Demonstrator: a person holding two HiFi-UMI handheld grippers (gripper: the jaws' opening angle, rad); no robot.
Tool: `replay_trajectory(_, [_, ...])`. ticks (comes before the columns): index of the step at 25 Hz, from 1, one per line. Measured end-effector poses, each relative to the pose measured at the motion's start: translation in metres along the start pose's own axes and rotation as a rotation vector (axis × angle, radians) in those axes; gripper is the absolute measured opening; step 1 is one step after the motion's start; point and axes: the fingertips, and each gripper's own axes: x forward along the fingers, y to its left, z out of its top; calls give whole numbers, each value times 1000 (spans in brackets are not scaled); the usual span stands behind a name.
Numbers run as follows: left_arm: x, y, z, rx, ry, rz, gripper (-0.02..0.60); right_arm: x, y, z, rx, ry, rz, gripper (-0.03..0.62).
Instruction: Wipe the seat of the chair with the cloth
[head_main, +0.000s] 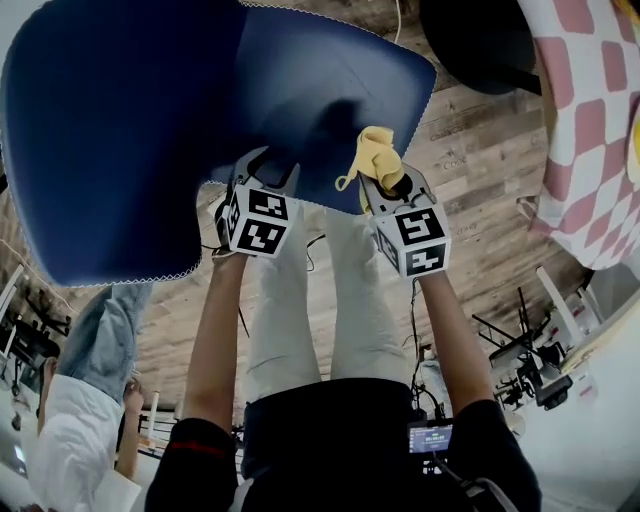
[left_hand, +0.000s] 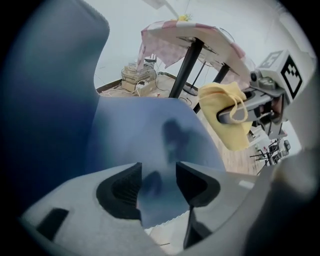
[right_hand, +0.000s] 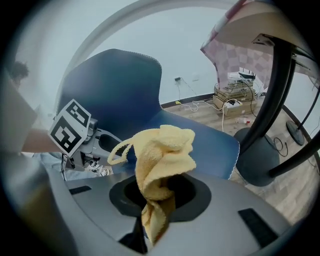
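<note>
The blue chair's seat (head_main: 330, 90) lies in front of me, with its backrest (head_main: 110, 130) at the left in the head view. My right gripper (head_main: 385, 180) is shut on a yellow cloth (head_main: 375, 155), which bunches up out of the jaws just above the seat's near edge. In the right gripper view the cloth (right_hand: 162, 155) stands between the pads and hides part of the seat (right_hand: 200, 135). My left gripper (left_hand: 157, 182) is open, nothing between its pads, over the near edge of the seat (left_hand: 140, 135). The two grippers are side by side, a short way apart.
A table with a pink and white checked cover (head_main: 590, 120) stands to the right, on a black leg with a round black base (head_main: 480, 40). Another person (head_main: 90, 400) is at the lower left. Cables lie on the wooden floor (head_main: 480, 150).
</note>
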Motion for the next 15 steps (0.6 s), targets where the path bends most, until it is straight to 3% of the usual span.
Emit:
replay_trajectory(6, [18,-1,-15,35,16,-20,320,11,-7,-9,12,3,-16,72])
replay_trajectory(15, [35,1,-26,89,54,11,344,20,-11,-9,14,1,-28,72])
